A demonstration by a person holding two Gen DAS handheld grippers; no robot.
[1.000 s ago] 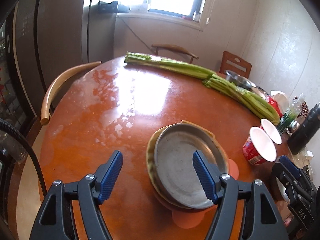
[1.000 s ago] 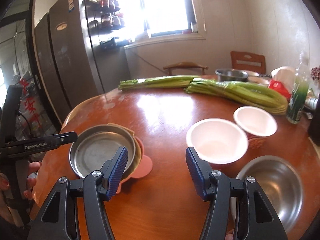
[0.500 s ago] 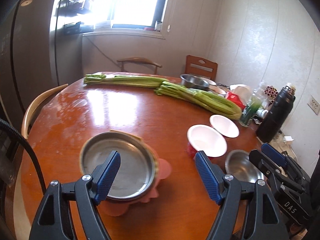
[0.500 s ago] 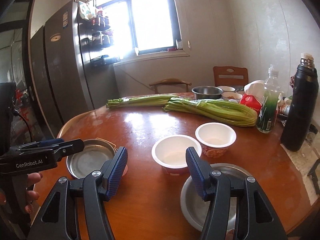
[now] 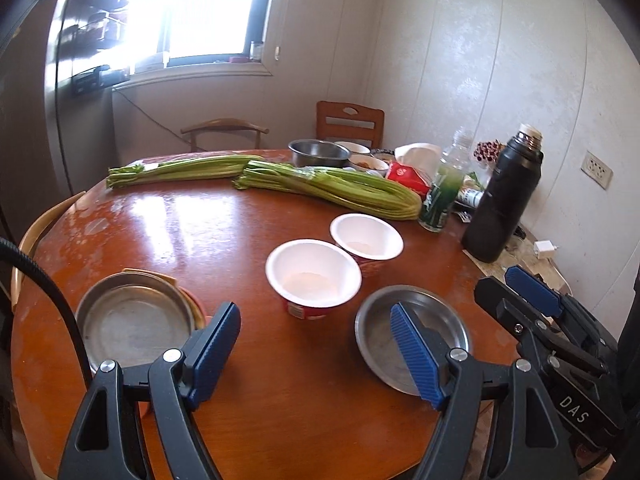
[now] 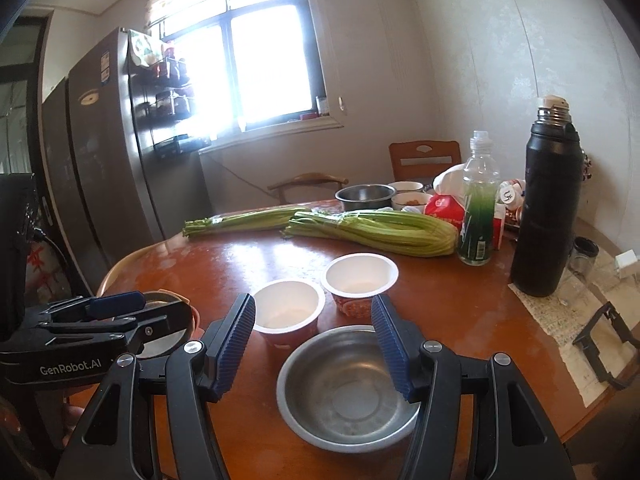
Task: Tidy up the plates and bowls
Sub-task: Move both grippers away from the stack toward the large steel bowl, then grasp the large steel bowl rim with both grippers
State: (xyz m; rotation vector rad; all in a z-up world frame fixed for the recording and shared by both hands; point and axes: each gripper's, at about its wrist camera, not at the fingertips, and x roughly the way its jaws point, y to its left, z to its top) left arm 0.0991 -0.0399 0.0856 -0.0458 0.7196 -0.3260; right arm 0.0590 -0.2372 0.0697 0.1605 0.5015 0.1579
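A steel plate [image 5: 132, 320] rests on a stack of plates at the table's near left; it shows partly hidden behind my left gripper in the right wrist view [image 6: 166, 334]. A steel bowl [image 5: 412, 332] [image 6: 344, 384] sits at the near right. Two white-lined red paper bowls [image 5: 314, 276] [image 5: 366, 236] stand side by side mid-table, also in the right wrist view [image 6: 288, 306] [image 6: 360, 276]. My left gripper [image 5: 316, 354] is open and empty above the near table. My right gripper [image 6: 314, 346] is open and empty just above the steel bowl.
Two celery bundles [image 5: 332, 188] [image 5: 184, 168] lie across the far table. A black flask [image 6: 546, 208], a green bottle [image 6: 478, 200], a red packet [image 6: 446, 208] and a steel bowl [image 6: 366, 196] crowd the far right. Chairs [image 5: 350, 124] and a fridge [image 6: 104, 160] surround the wooden table [image 5: 192, 220].
Both grippers have pulled back and risen, and the left view has swung right from the plate stack toward the paper bowls and steel bowl. Both stay open and empty.
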